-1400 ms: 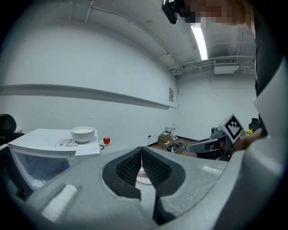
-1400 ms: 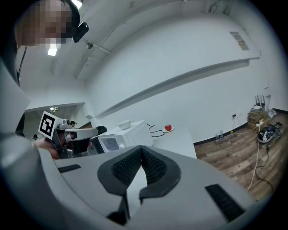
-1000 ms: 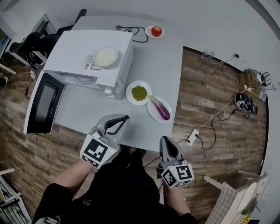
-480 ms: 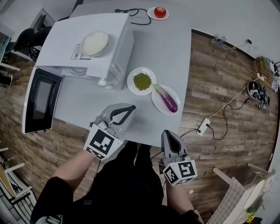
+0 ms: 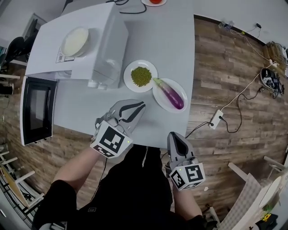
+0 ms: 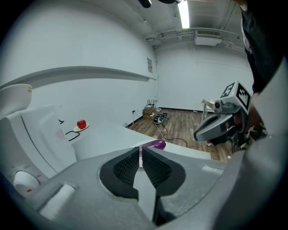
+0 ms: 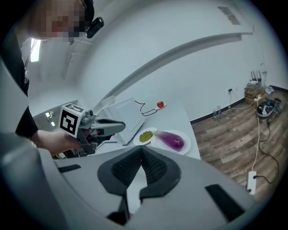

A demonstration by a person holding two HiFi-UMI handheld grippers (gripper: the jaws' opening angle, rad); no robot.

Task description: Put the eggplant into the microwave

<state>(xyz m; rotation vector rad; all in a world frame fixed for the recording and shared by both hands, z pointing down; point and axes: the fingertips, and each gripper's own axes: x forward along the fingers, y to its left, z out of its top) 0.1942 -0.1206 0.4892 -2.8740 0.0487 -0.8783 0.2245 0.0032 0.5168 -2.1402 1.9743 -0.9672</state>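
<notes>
A purple eggplant (image 5: 171, 95) lies on a white plate (image 5: 158, 90) near the table's right edge. The white microwave (image 5: 90, 40) stands at the back left with its dark door (image 5: 38, 110) swung open toward me. My left gripper (image 5: 136, 108) hovers over the table's front part, shut and empty, pointing at the plates. In the left gripper view the eggplant (image 6: 154, 144) shows just past the shut jaws. My right gripper (image 5: 174, 137) hangs off the front edge, below the eggplant plate, shut and empty. The right gripper view shows the eggplant (image 7: 170, 140) ahead.
A plate of green beans (image 5: 141, 76) sits left of the eggplant plate, next to the microwave. A white bowl (image 5: 75, 41) rests on top of the microwave. An apple on a saucer (image 7: 160, 104) and a black cable (image 5: 126, 8) lie at the table's far end. A power strip (image 5: 217, 119) is on the wooden floor.
Both grippers have sunk lower. The left gripper has moved forward over the table's front edge toward the plates and rolled slightly. Both stay shut.
</notes>
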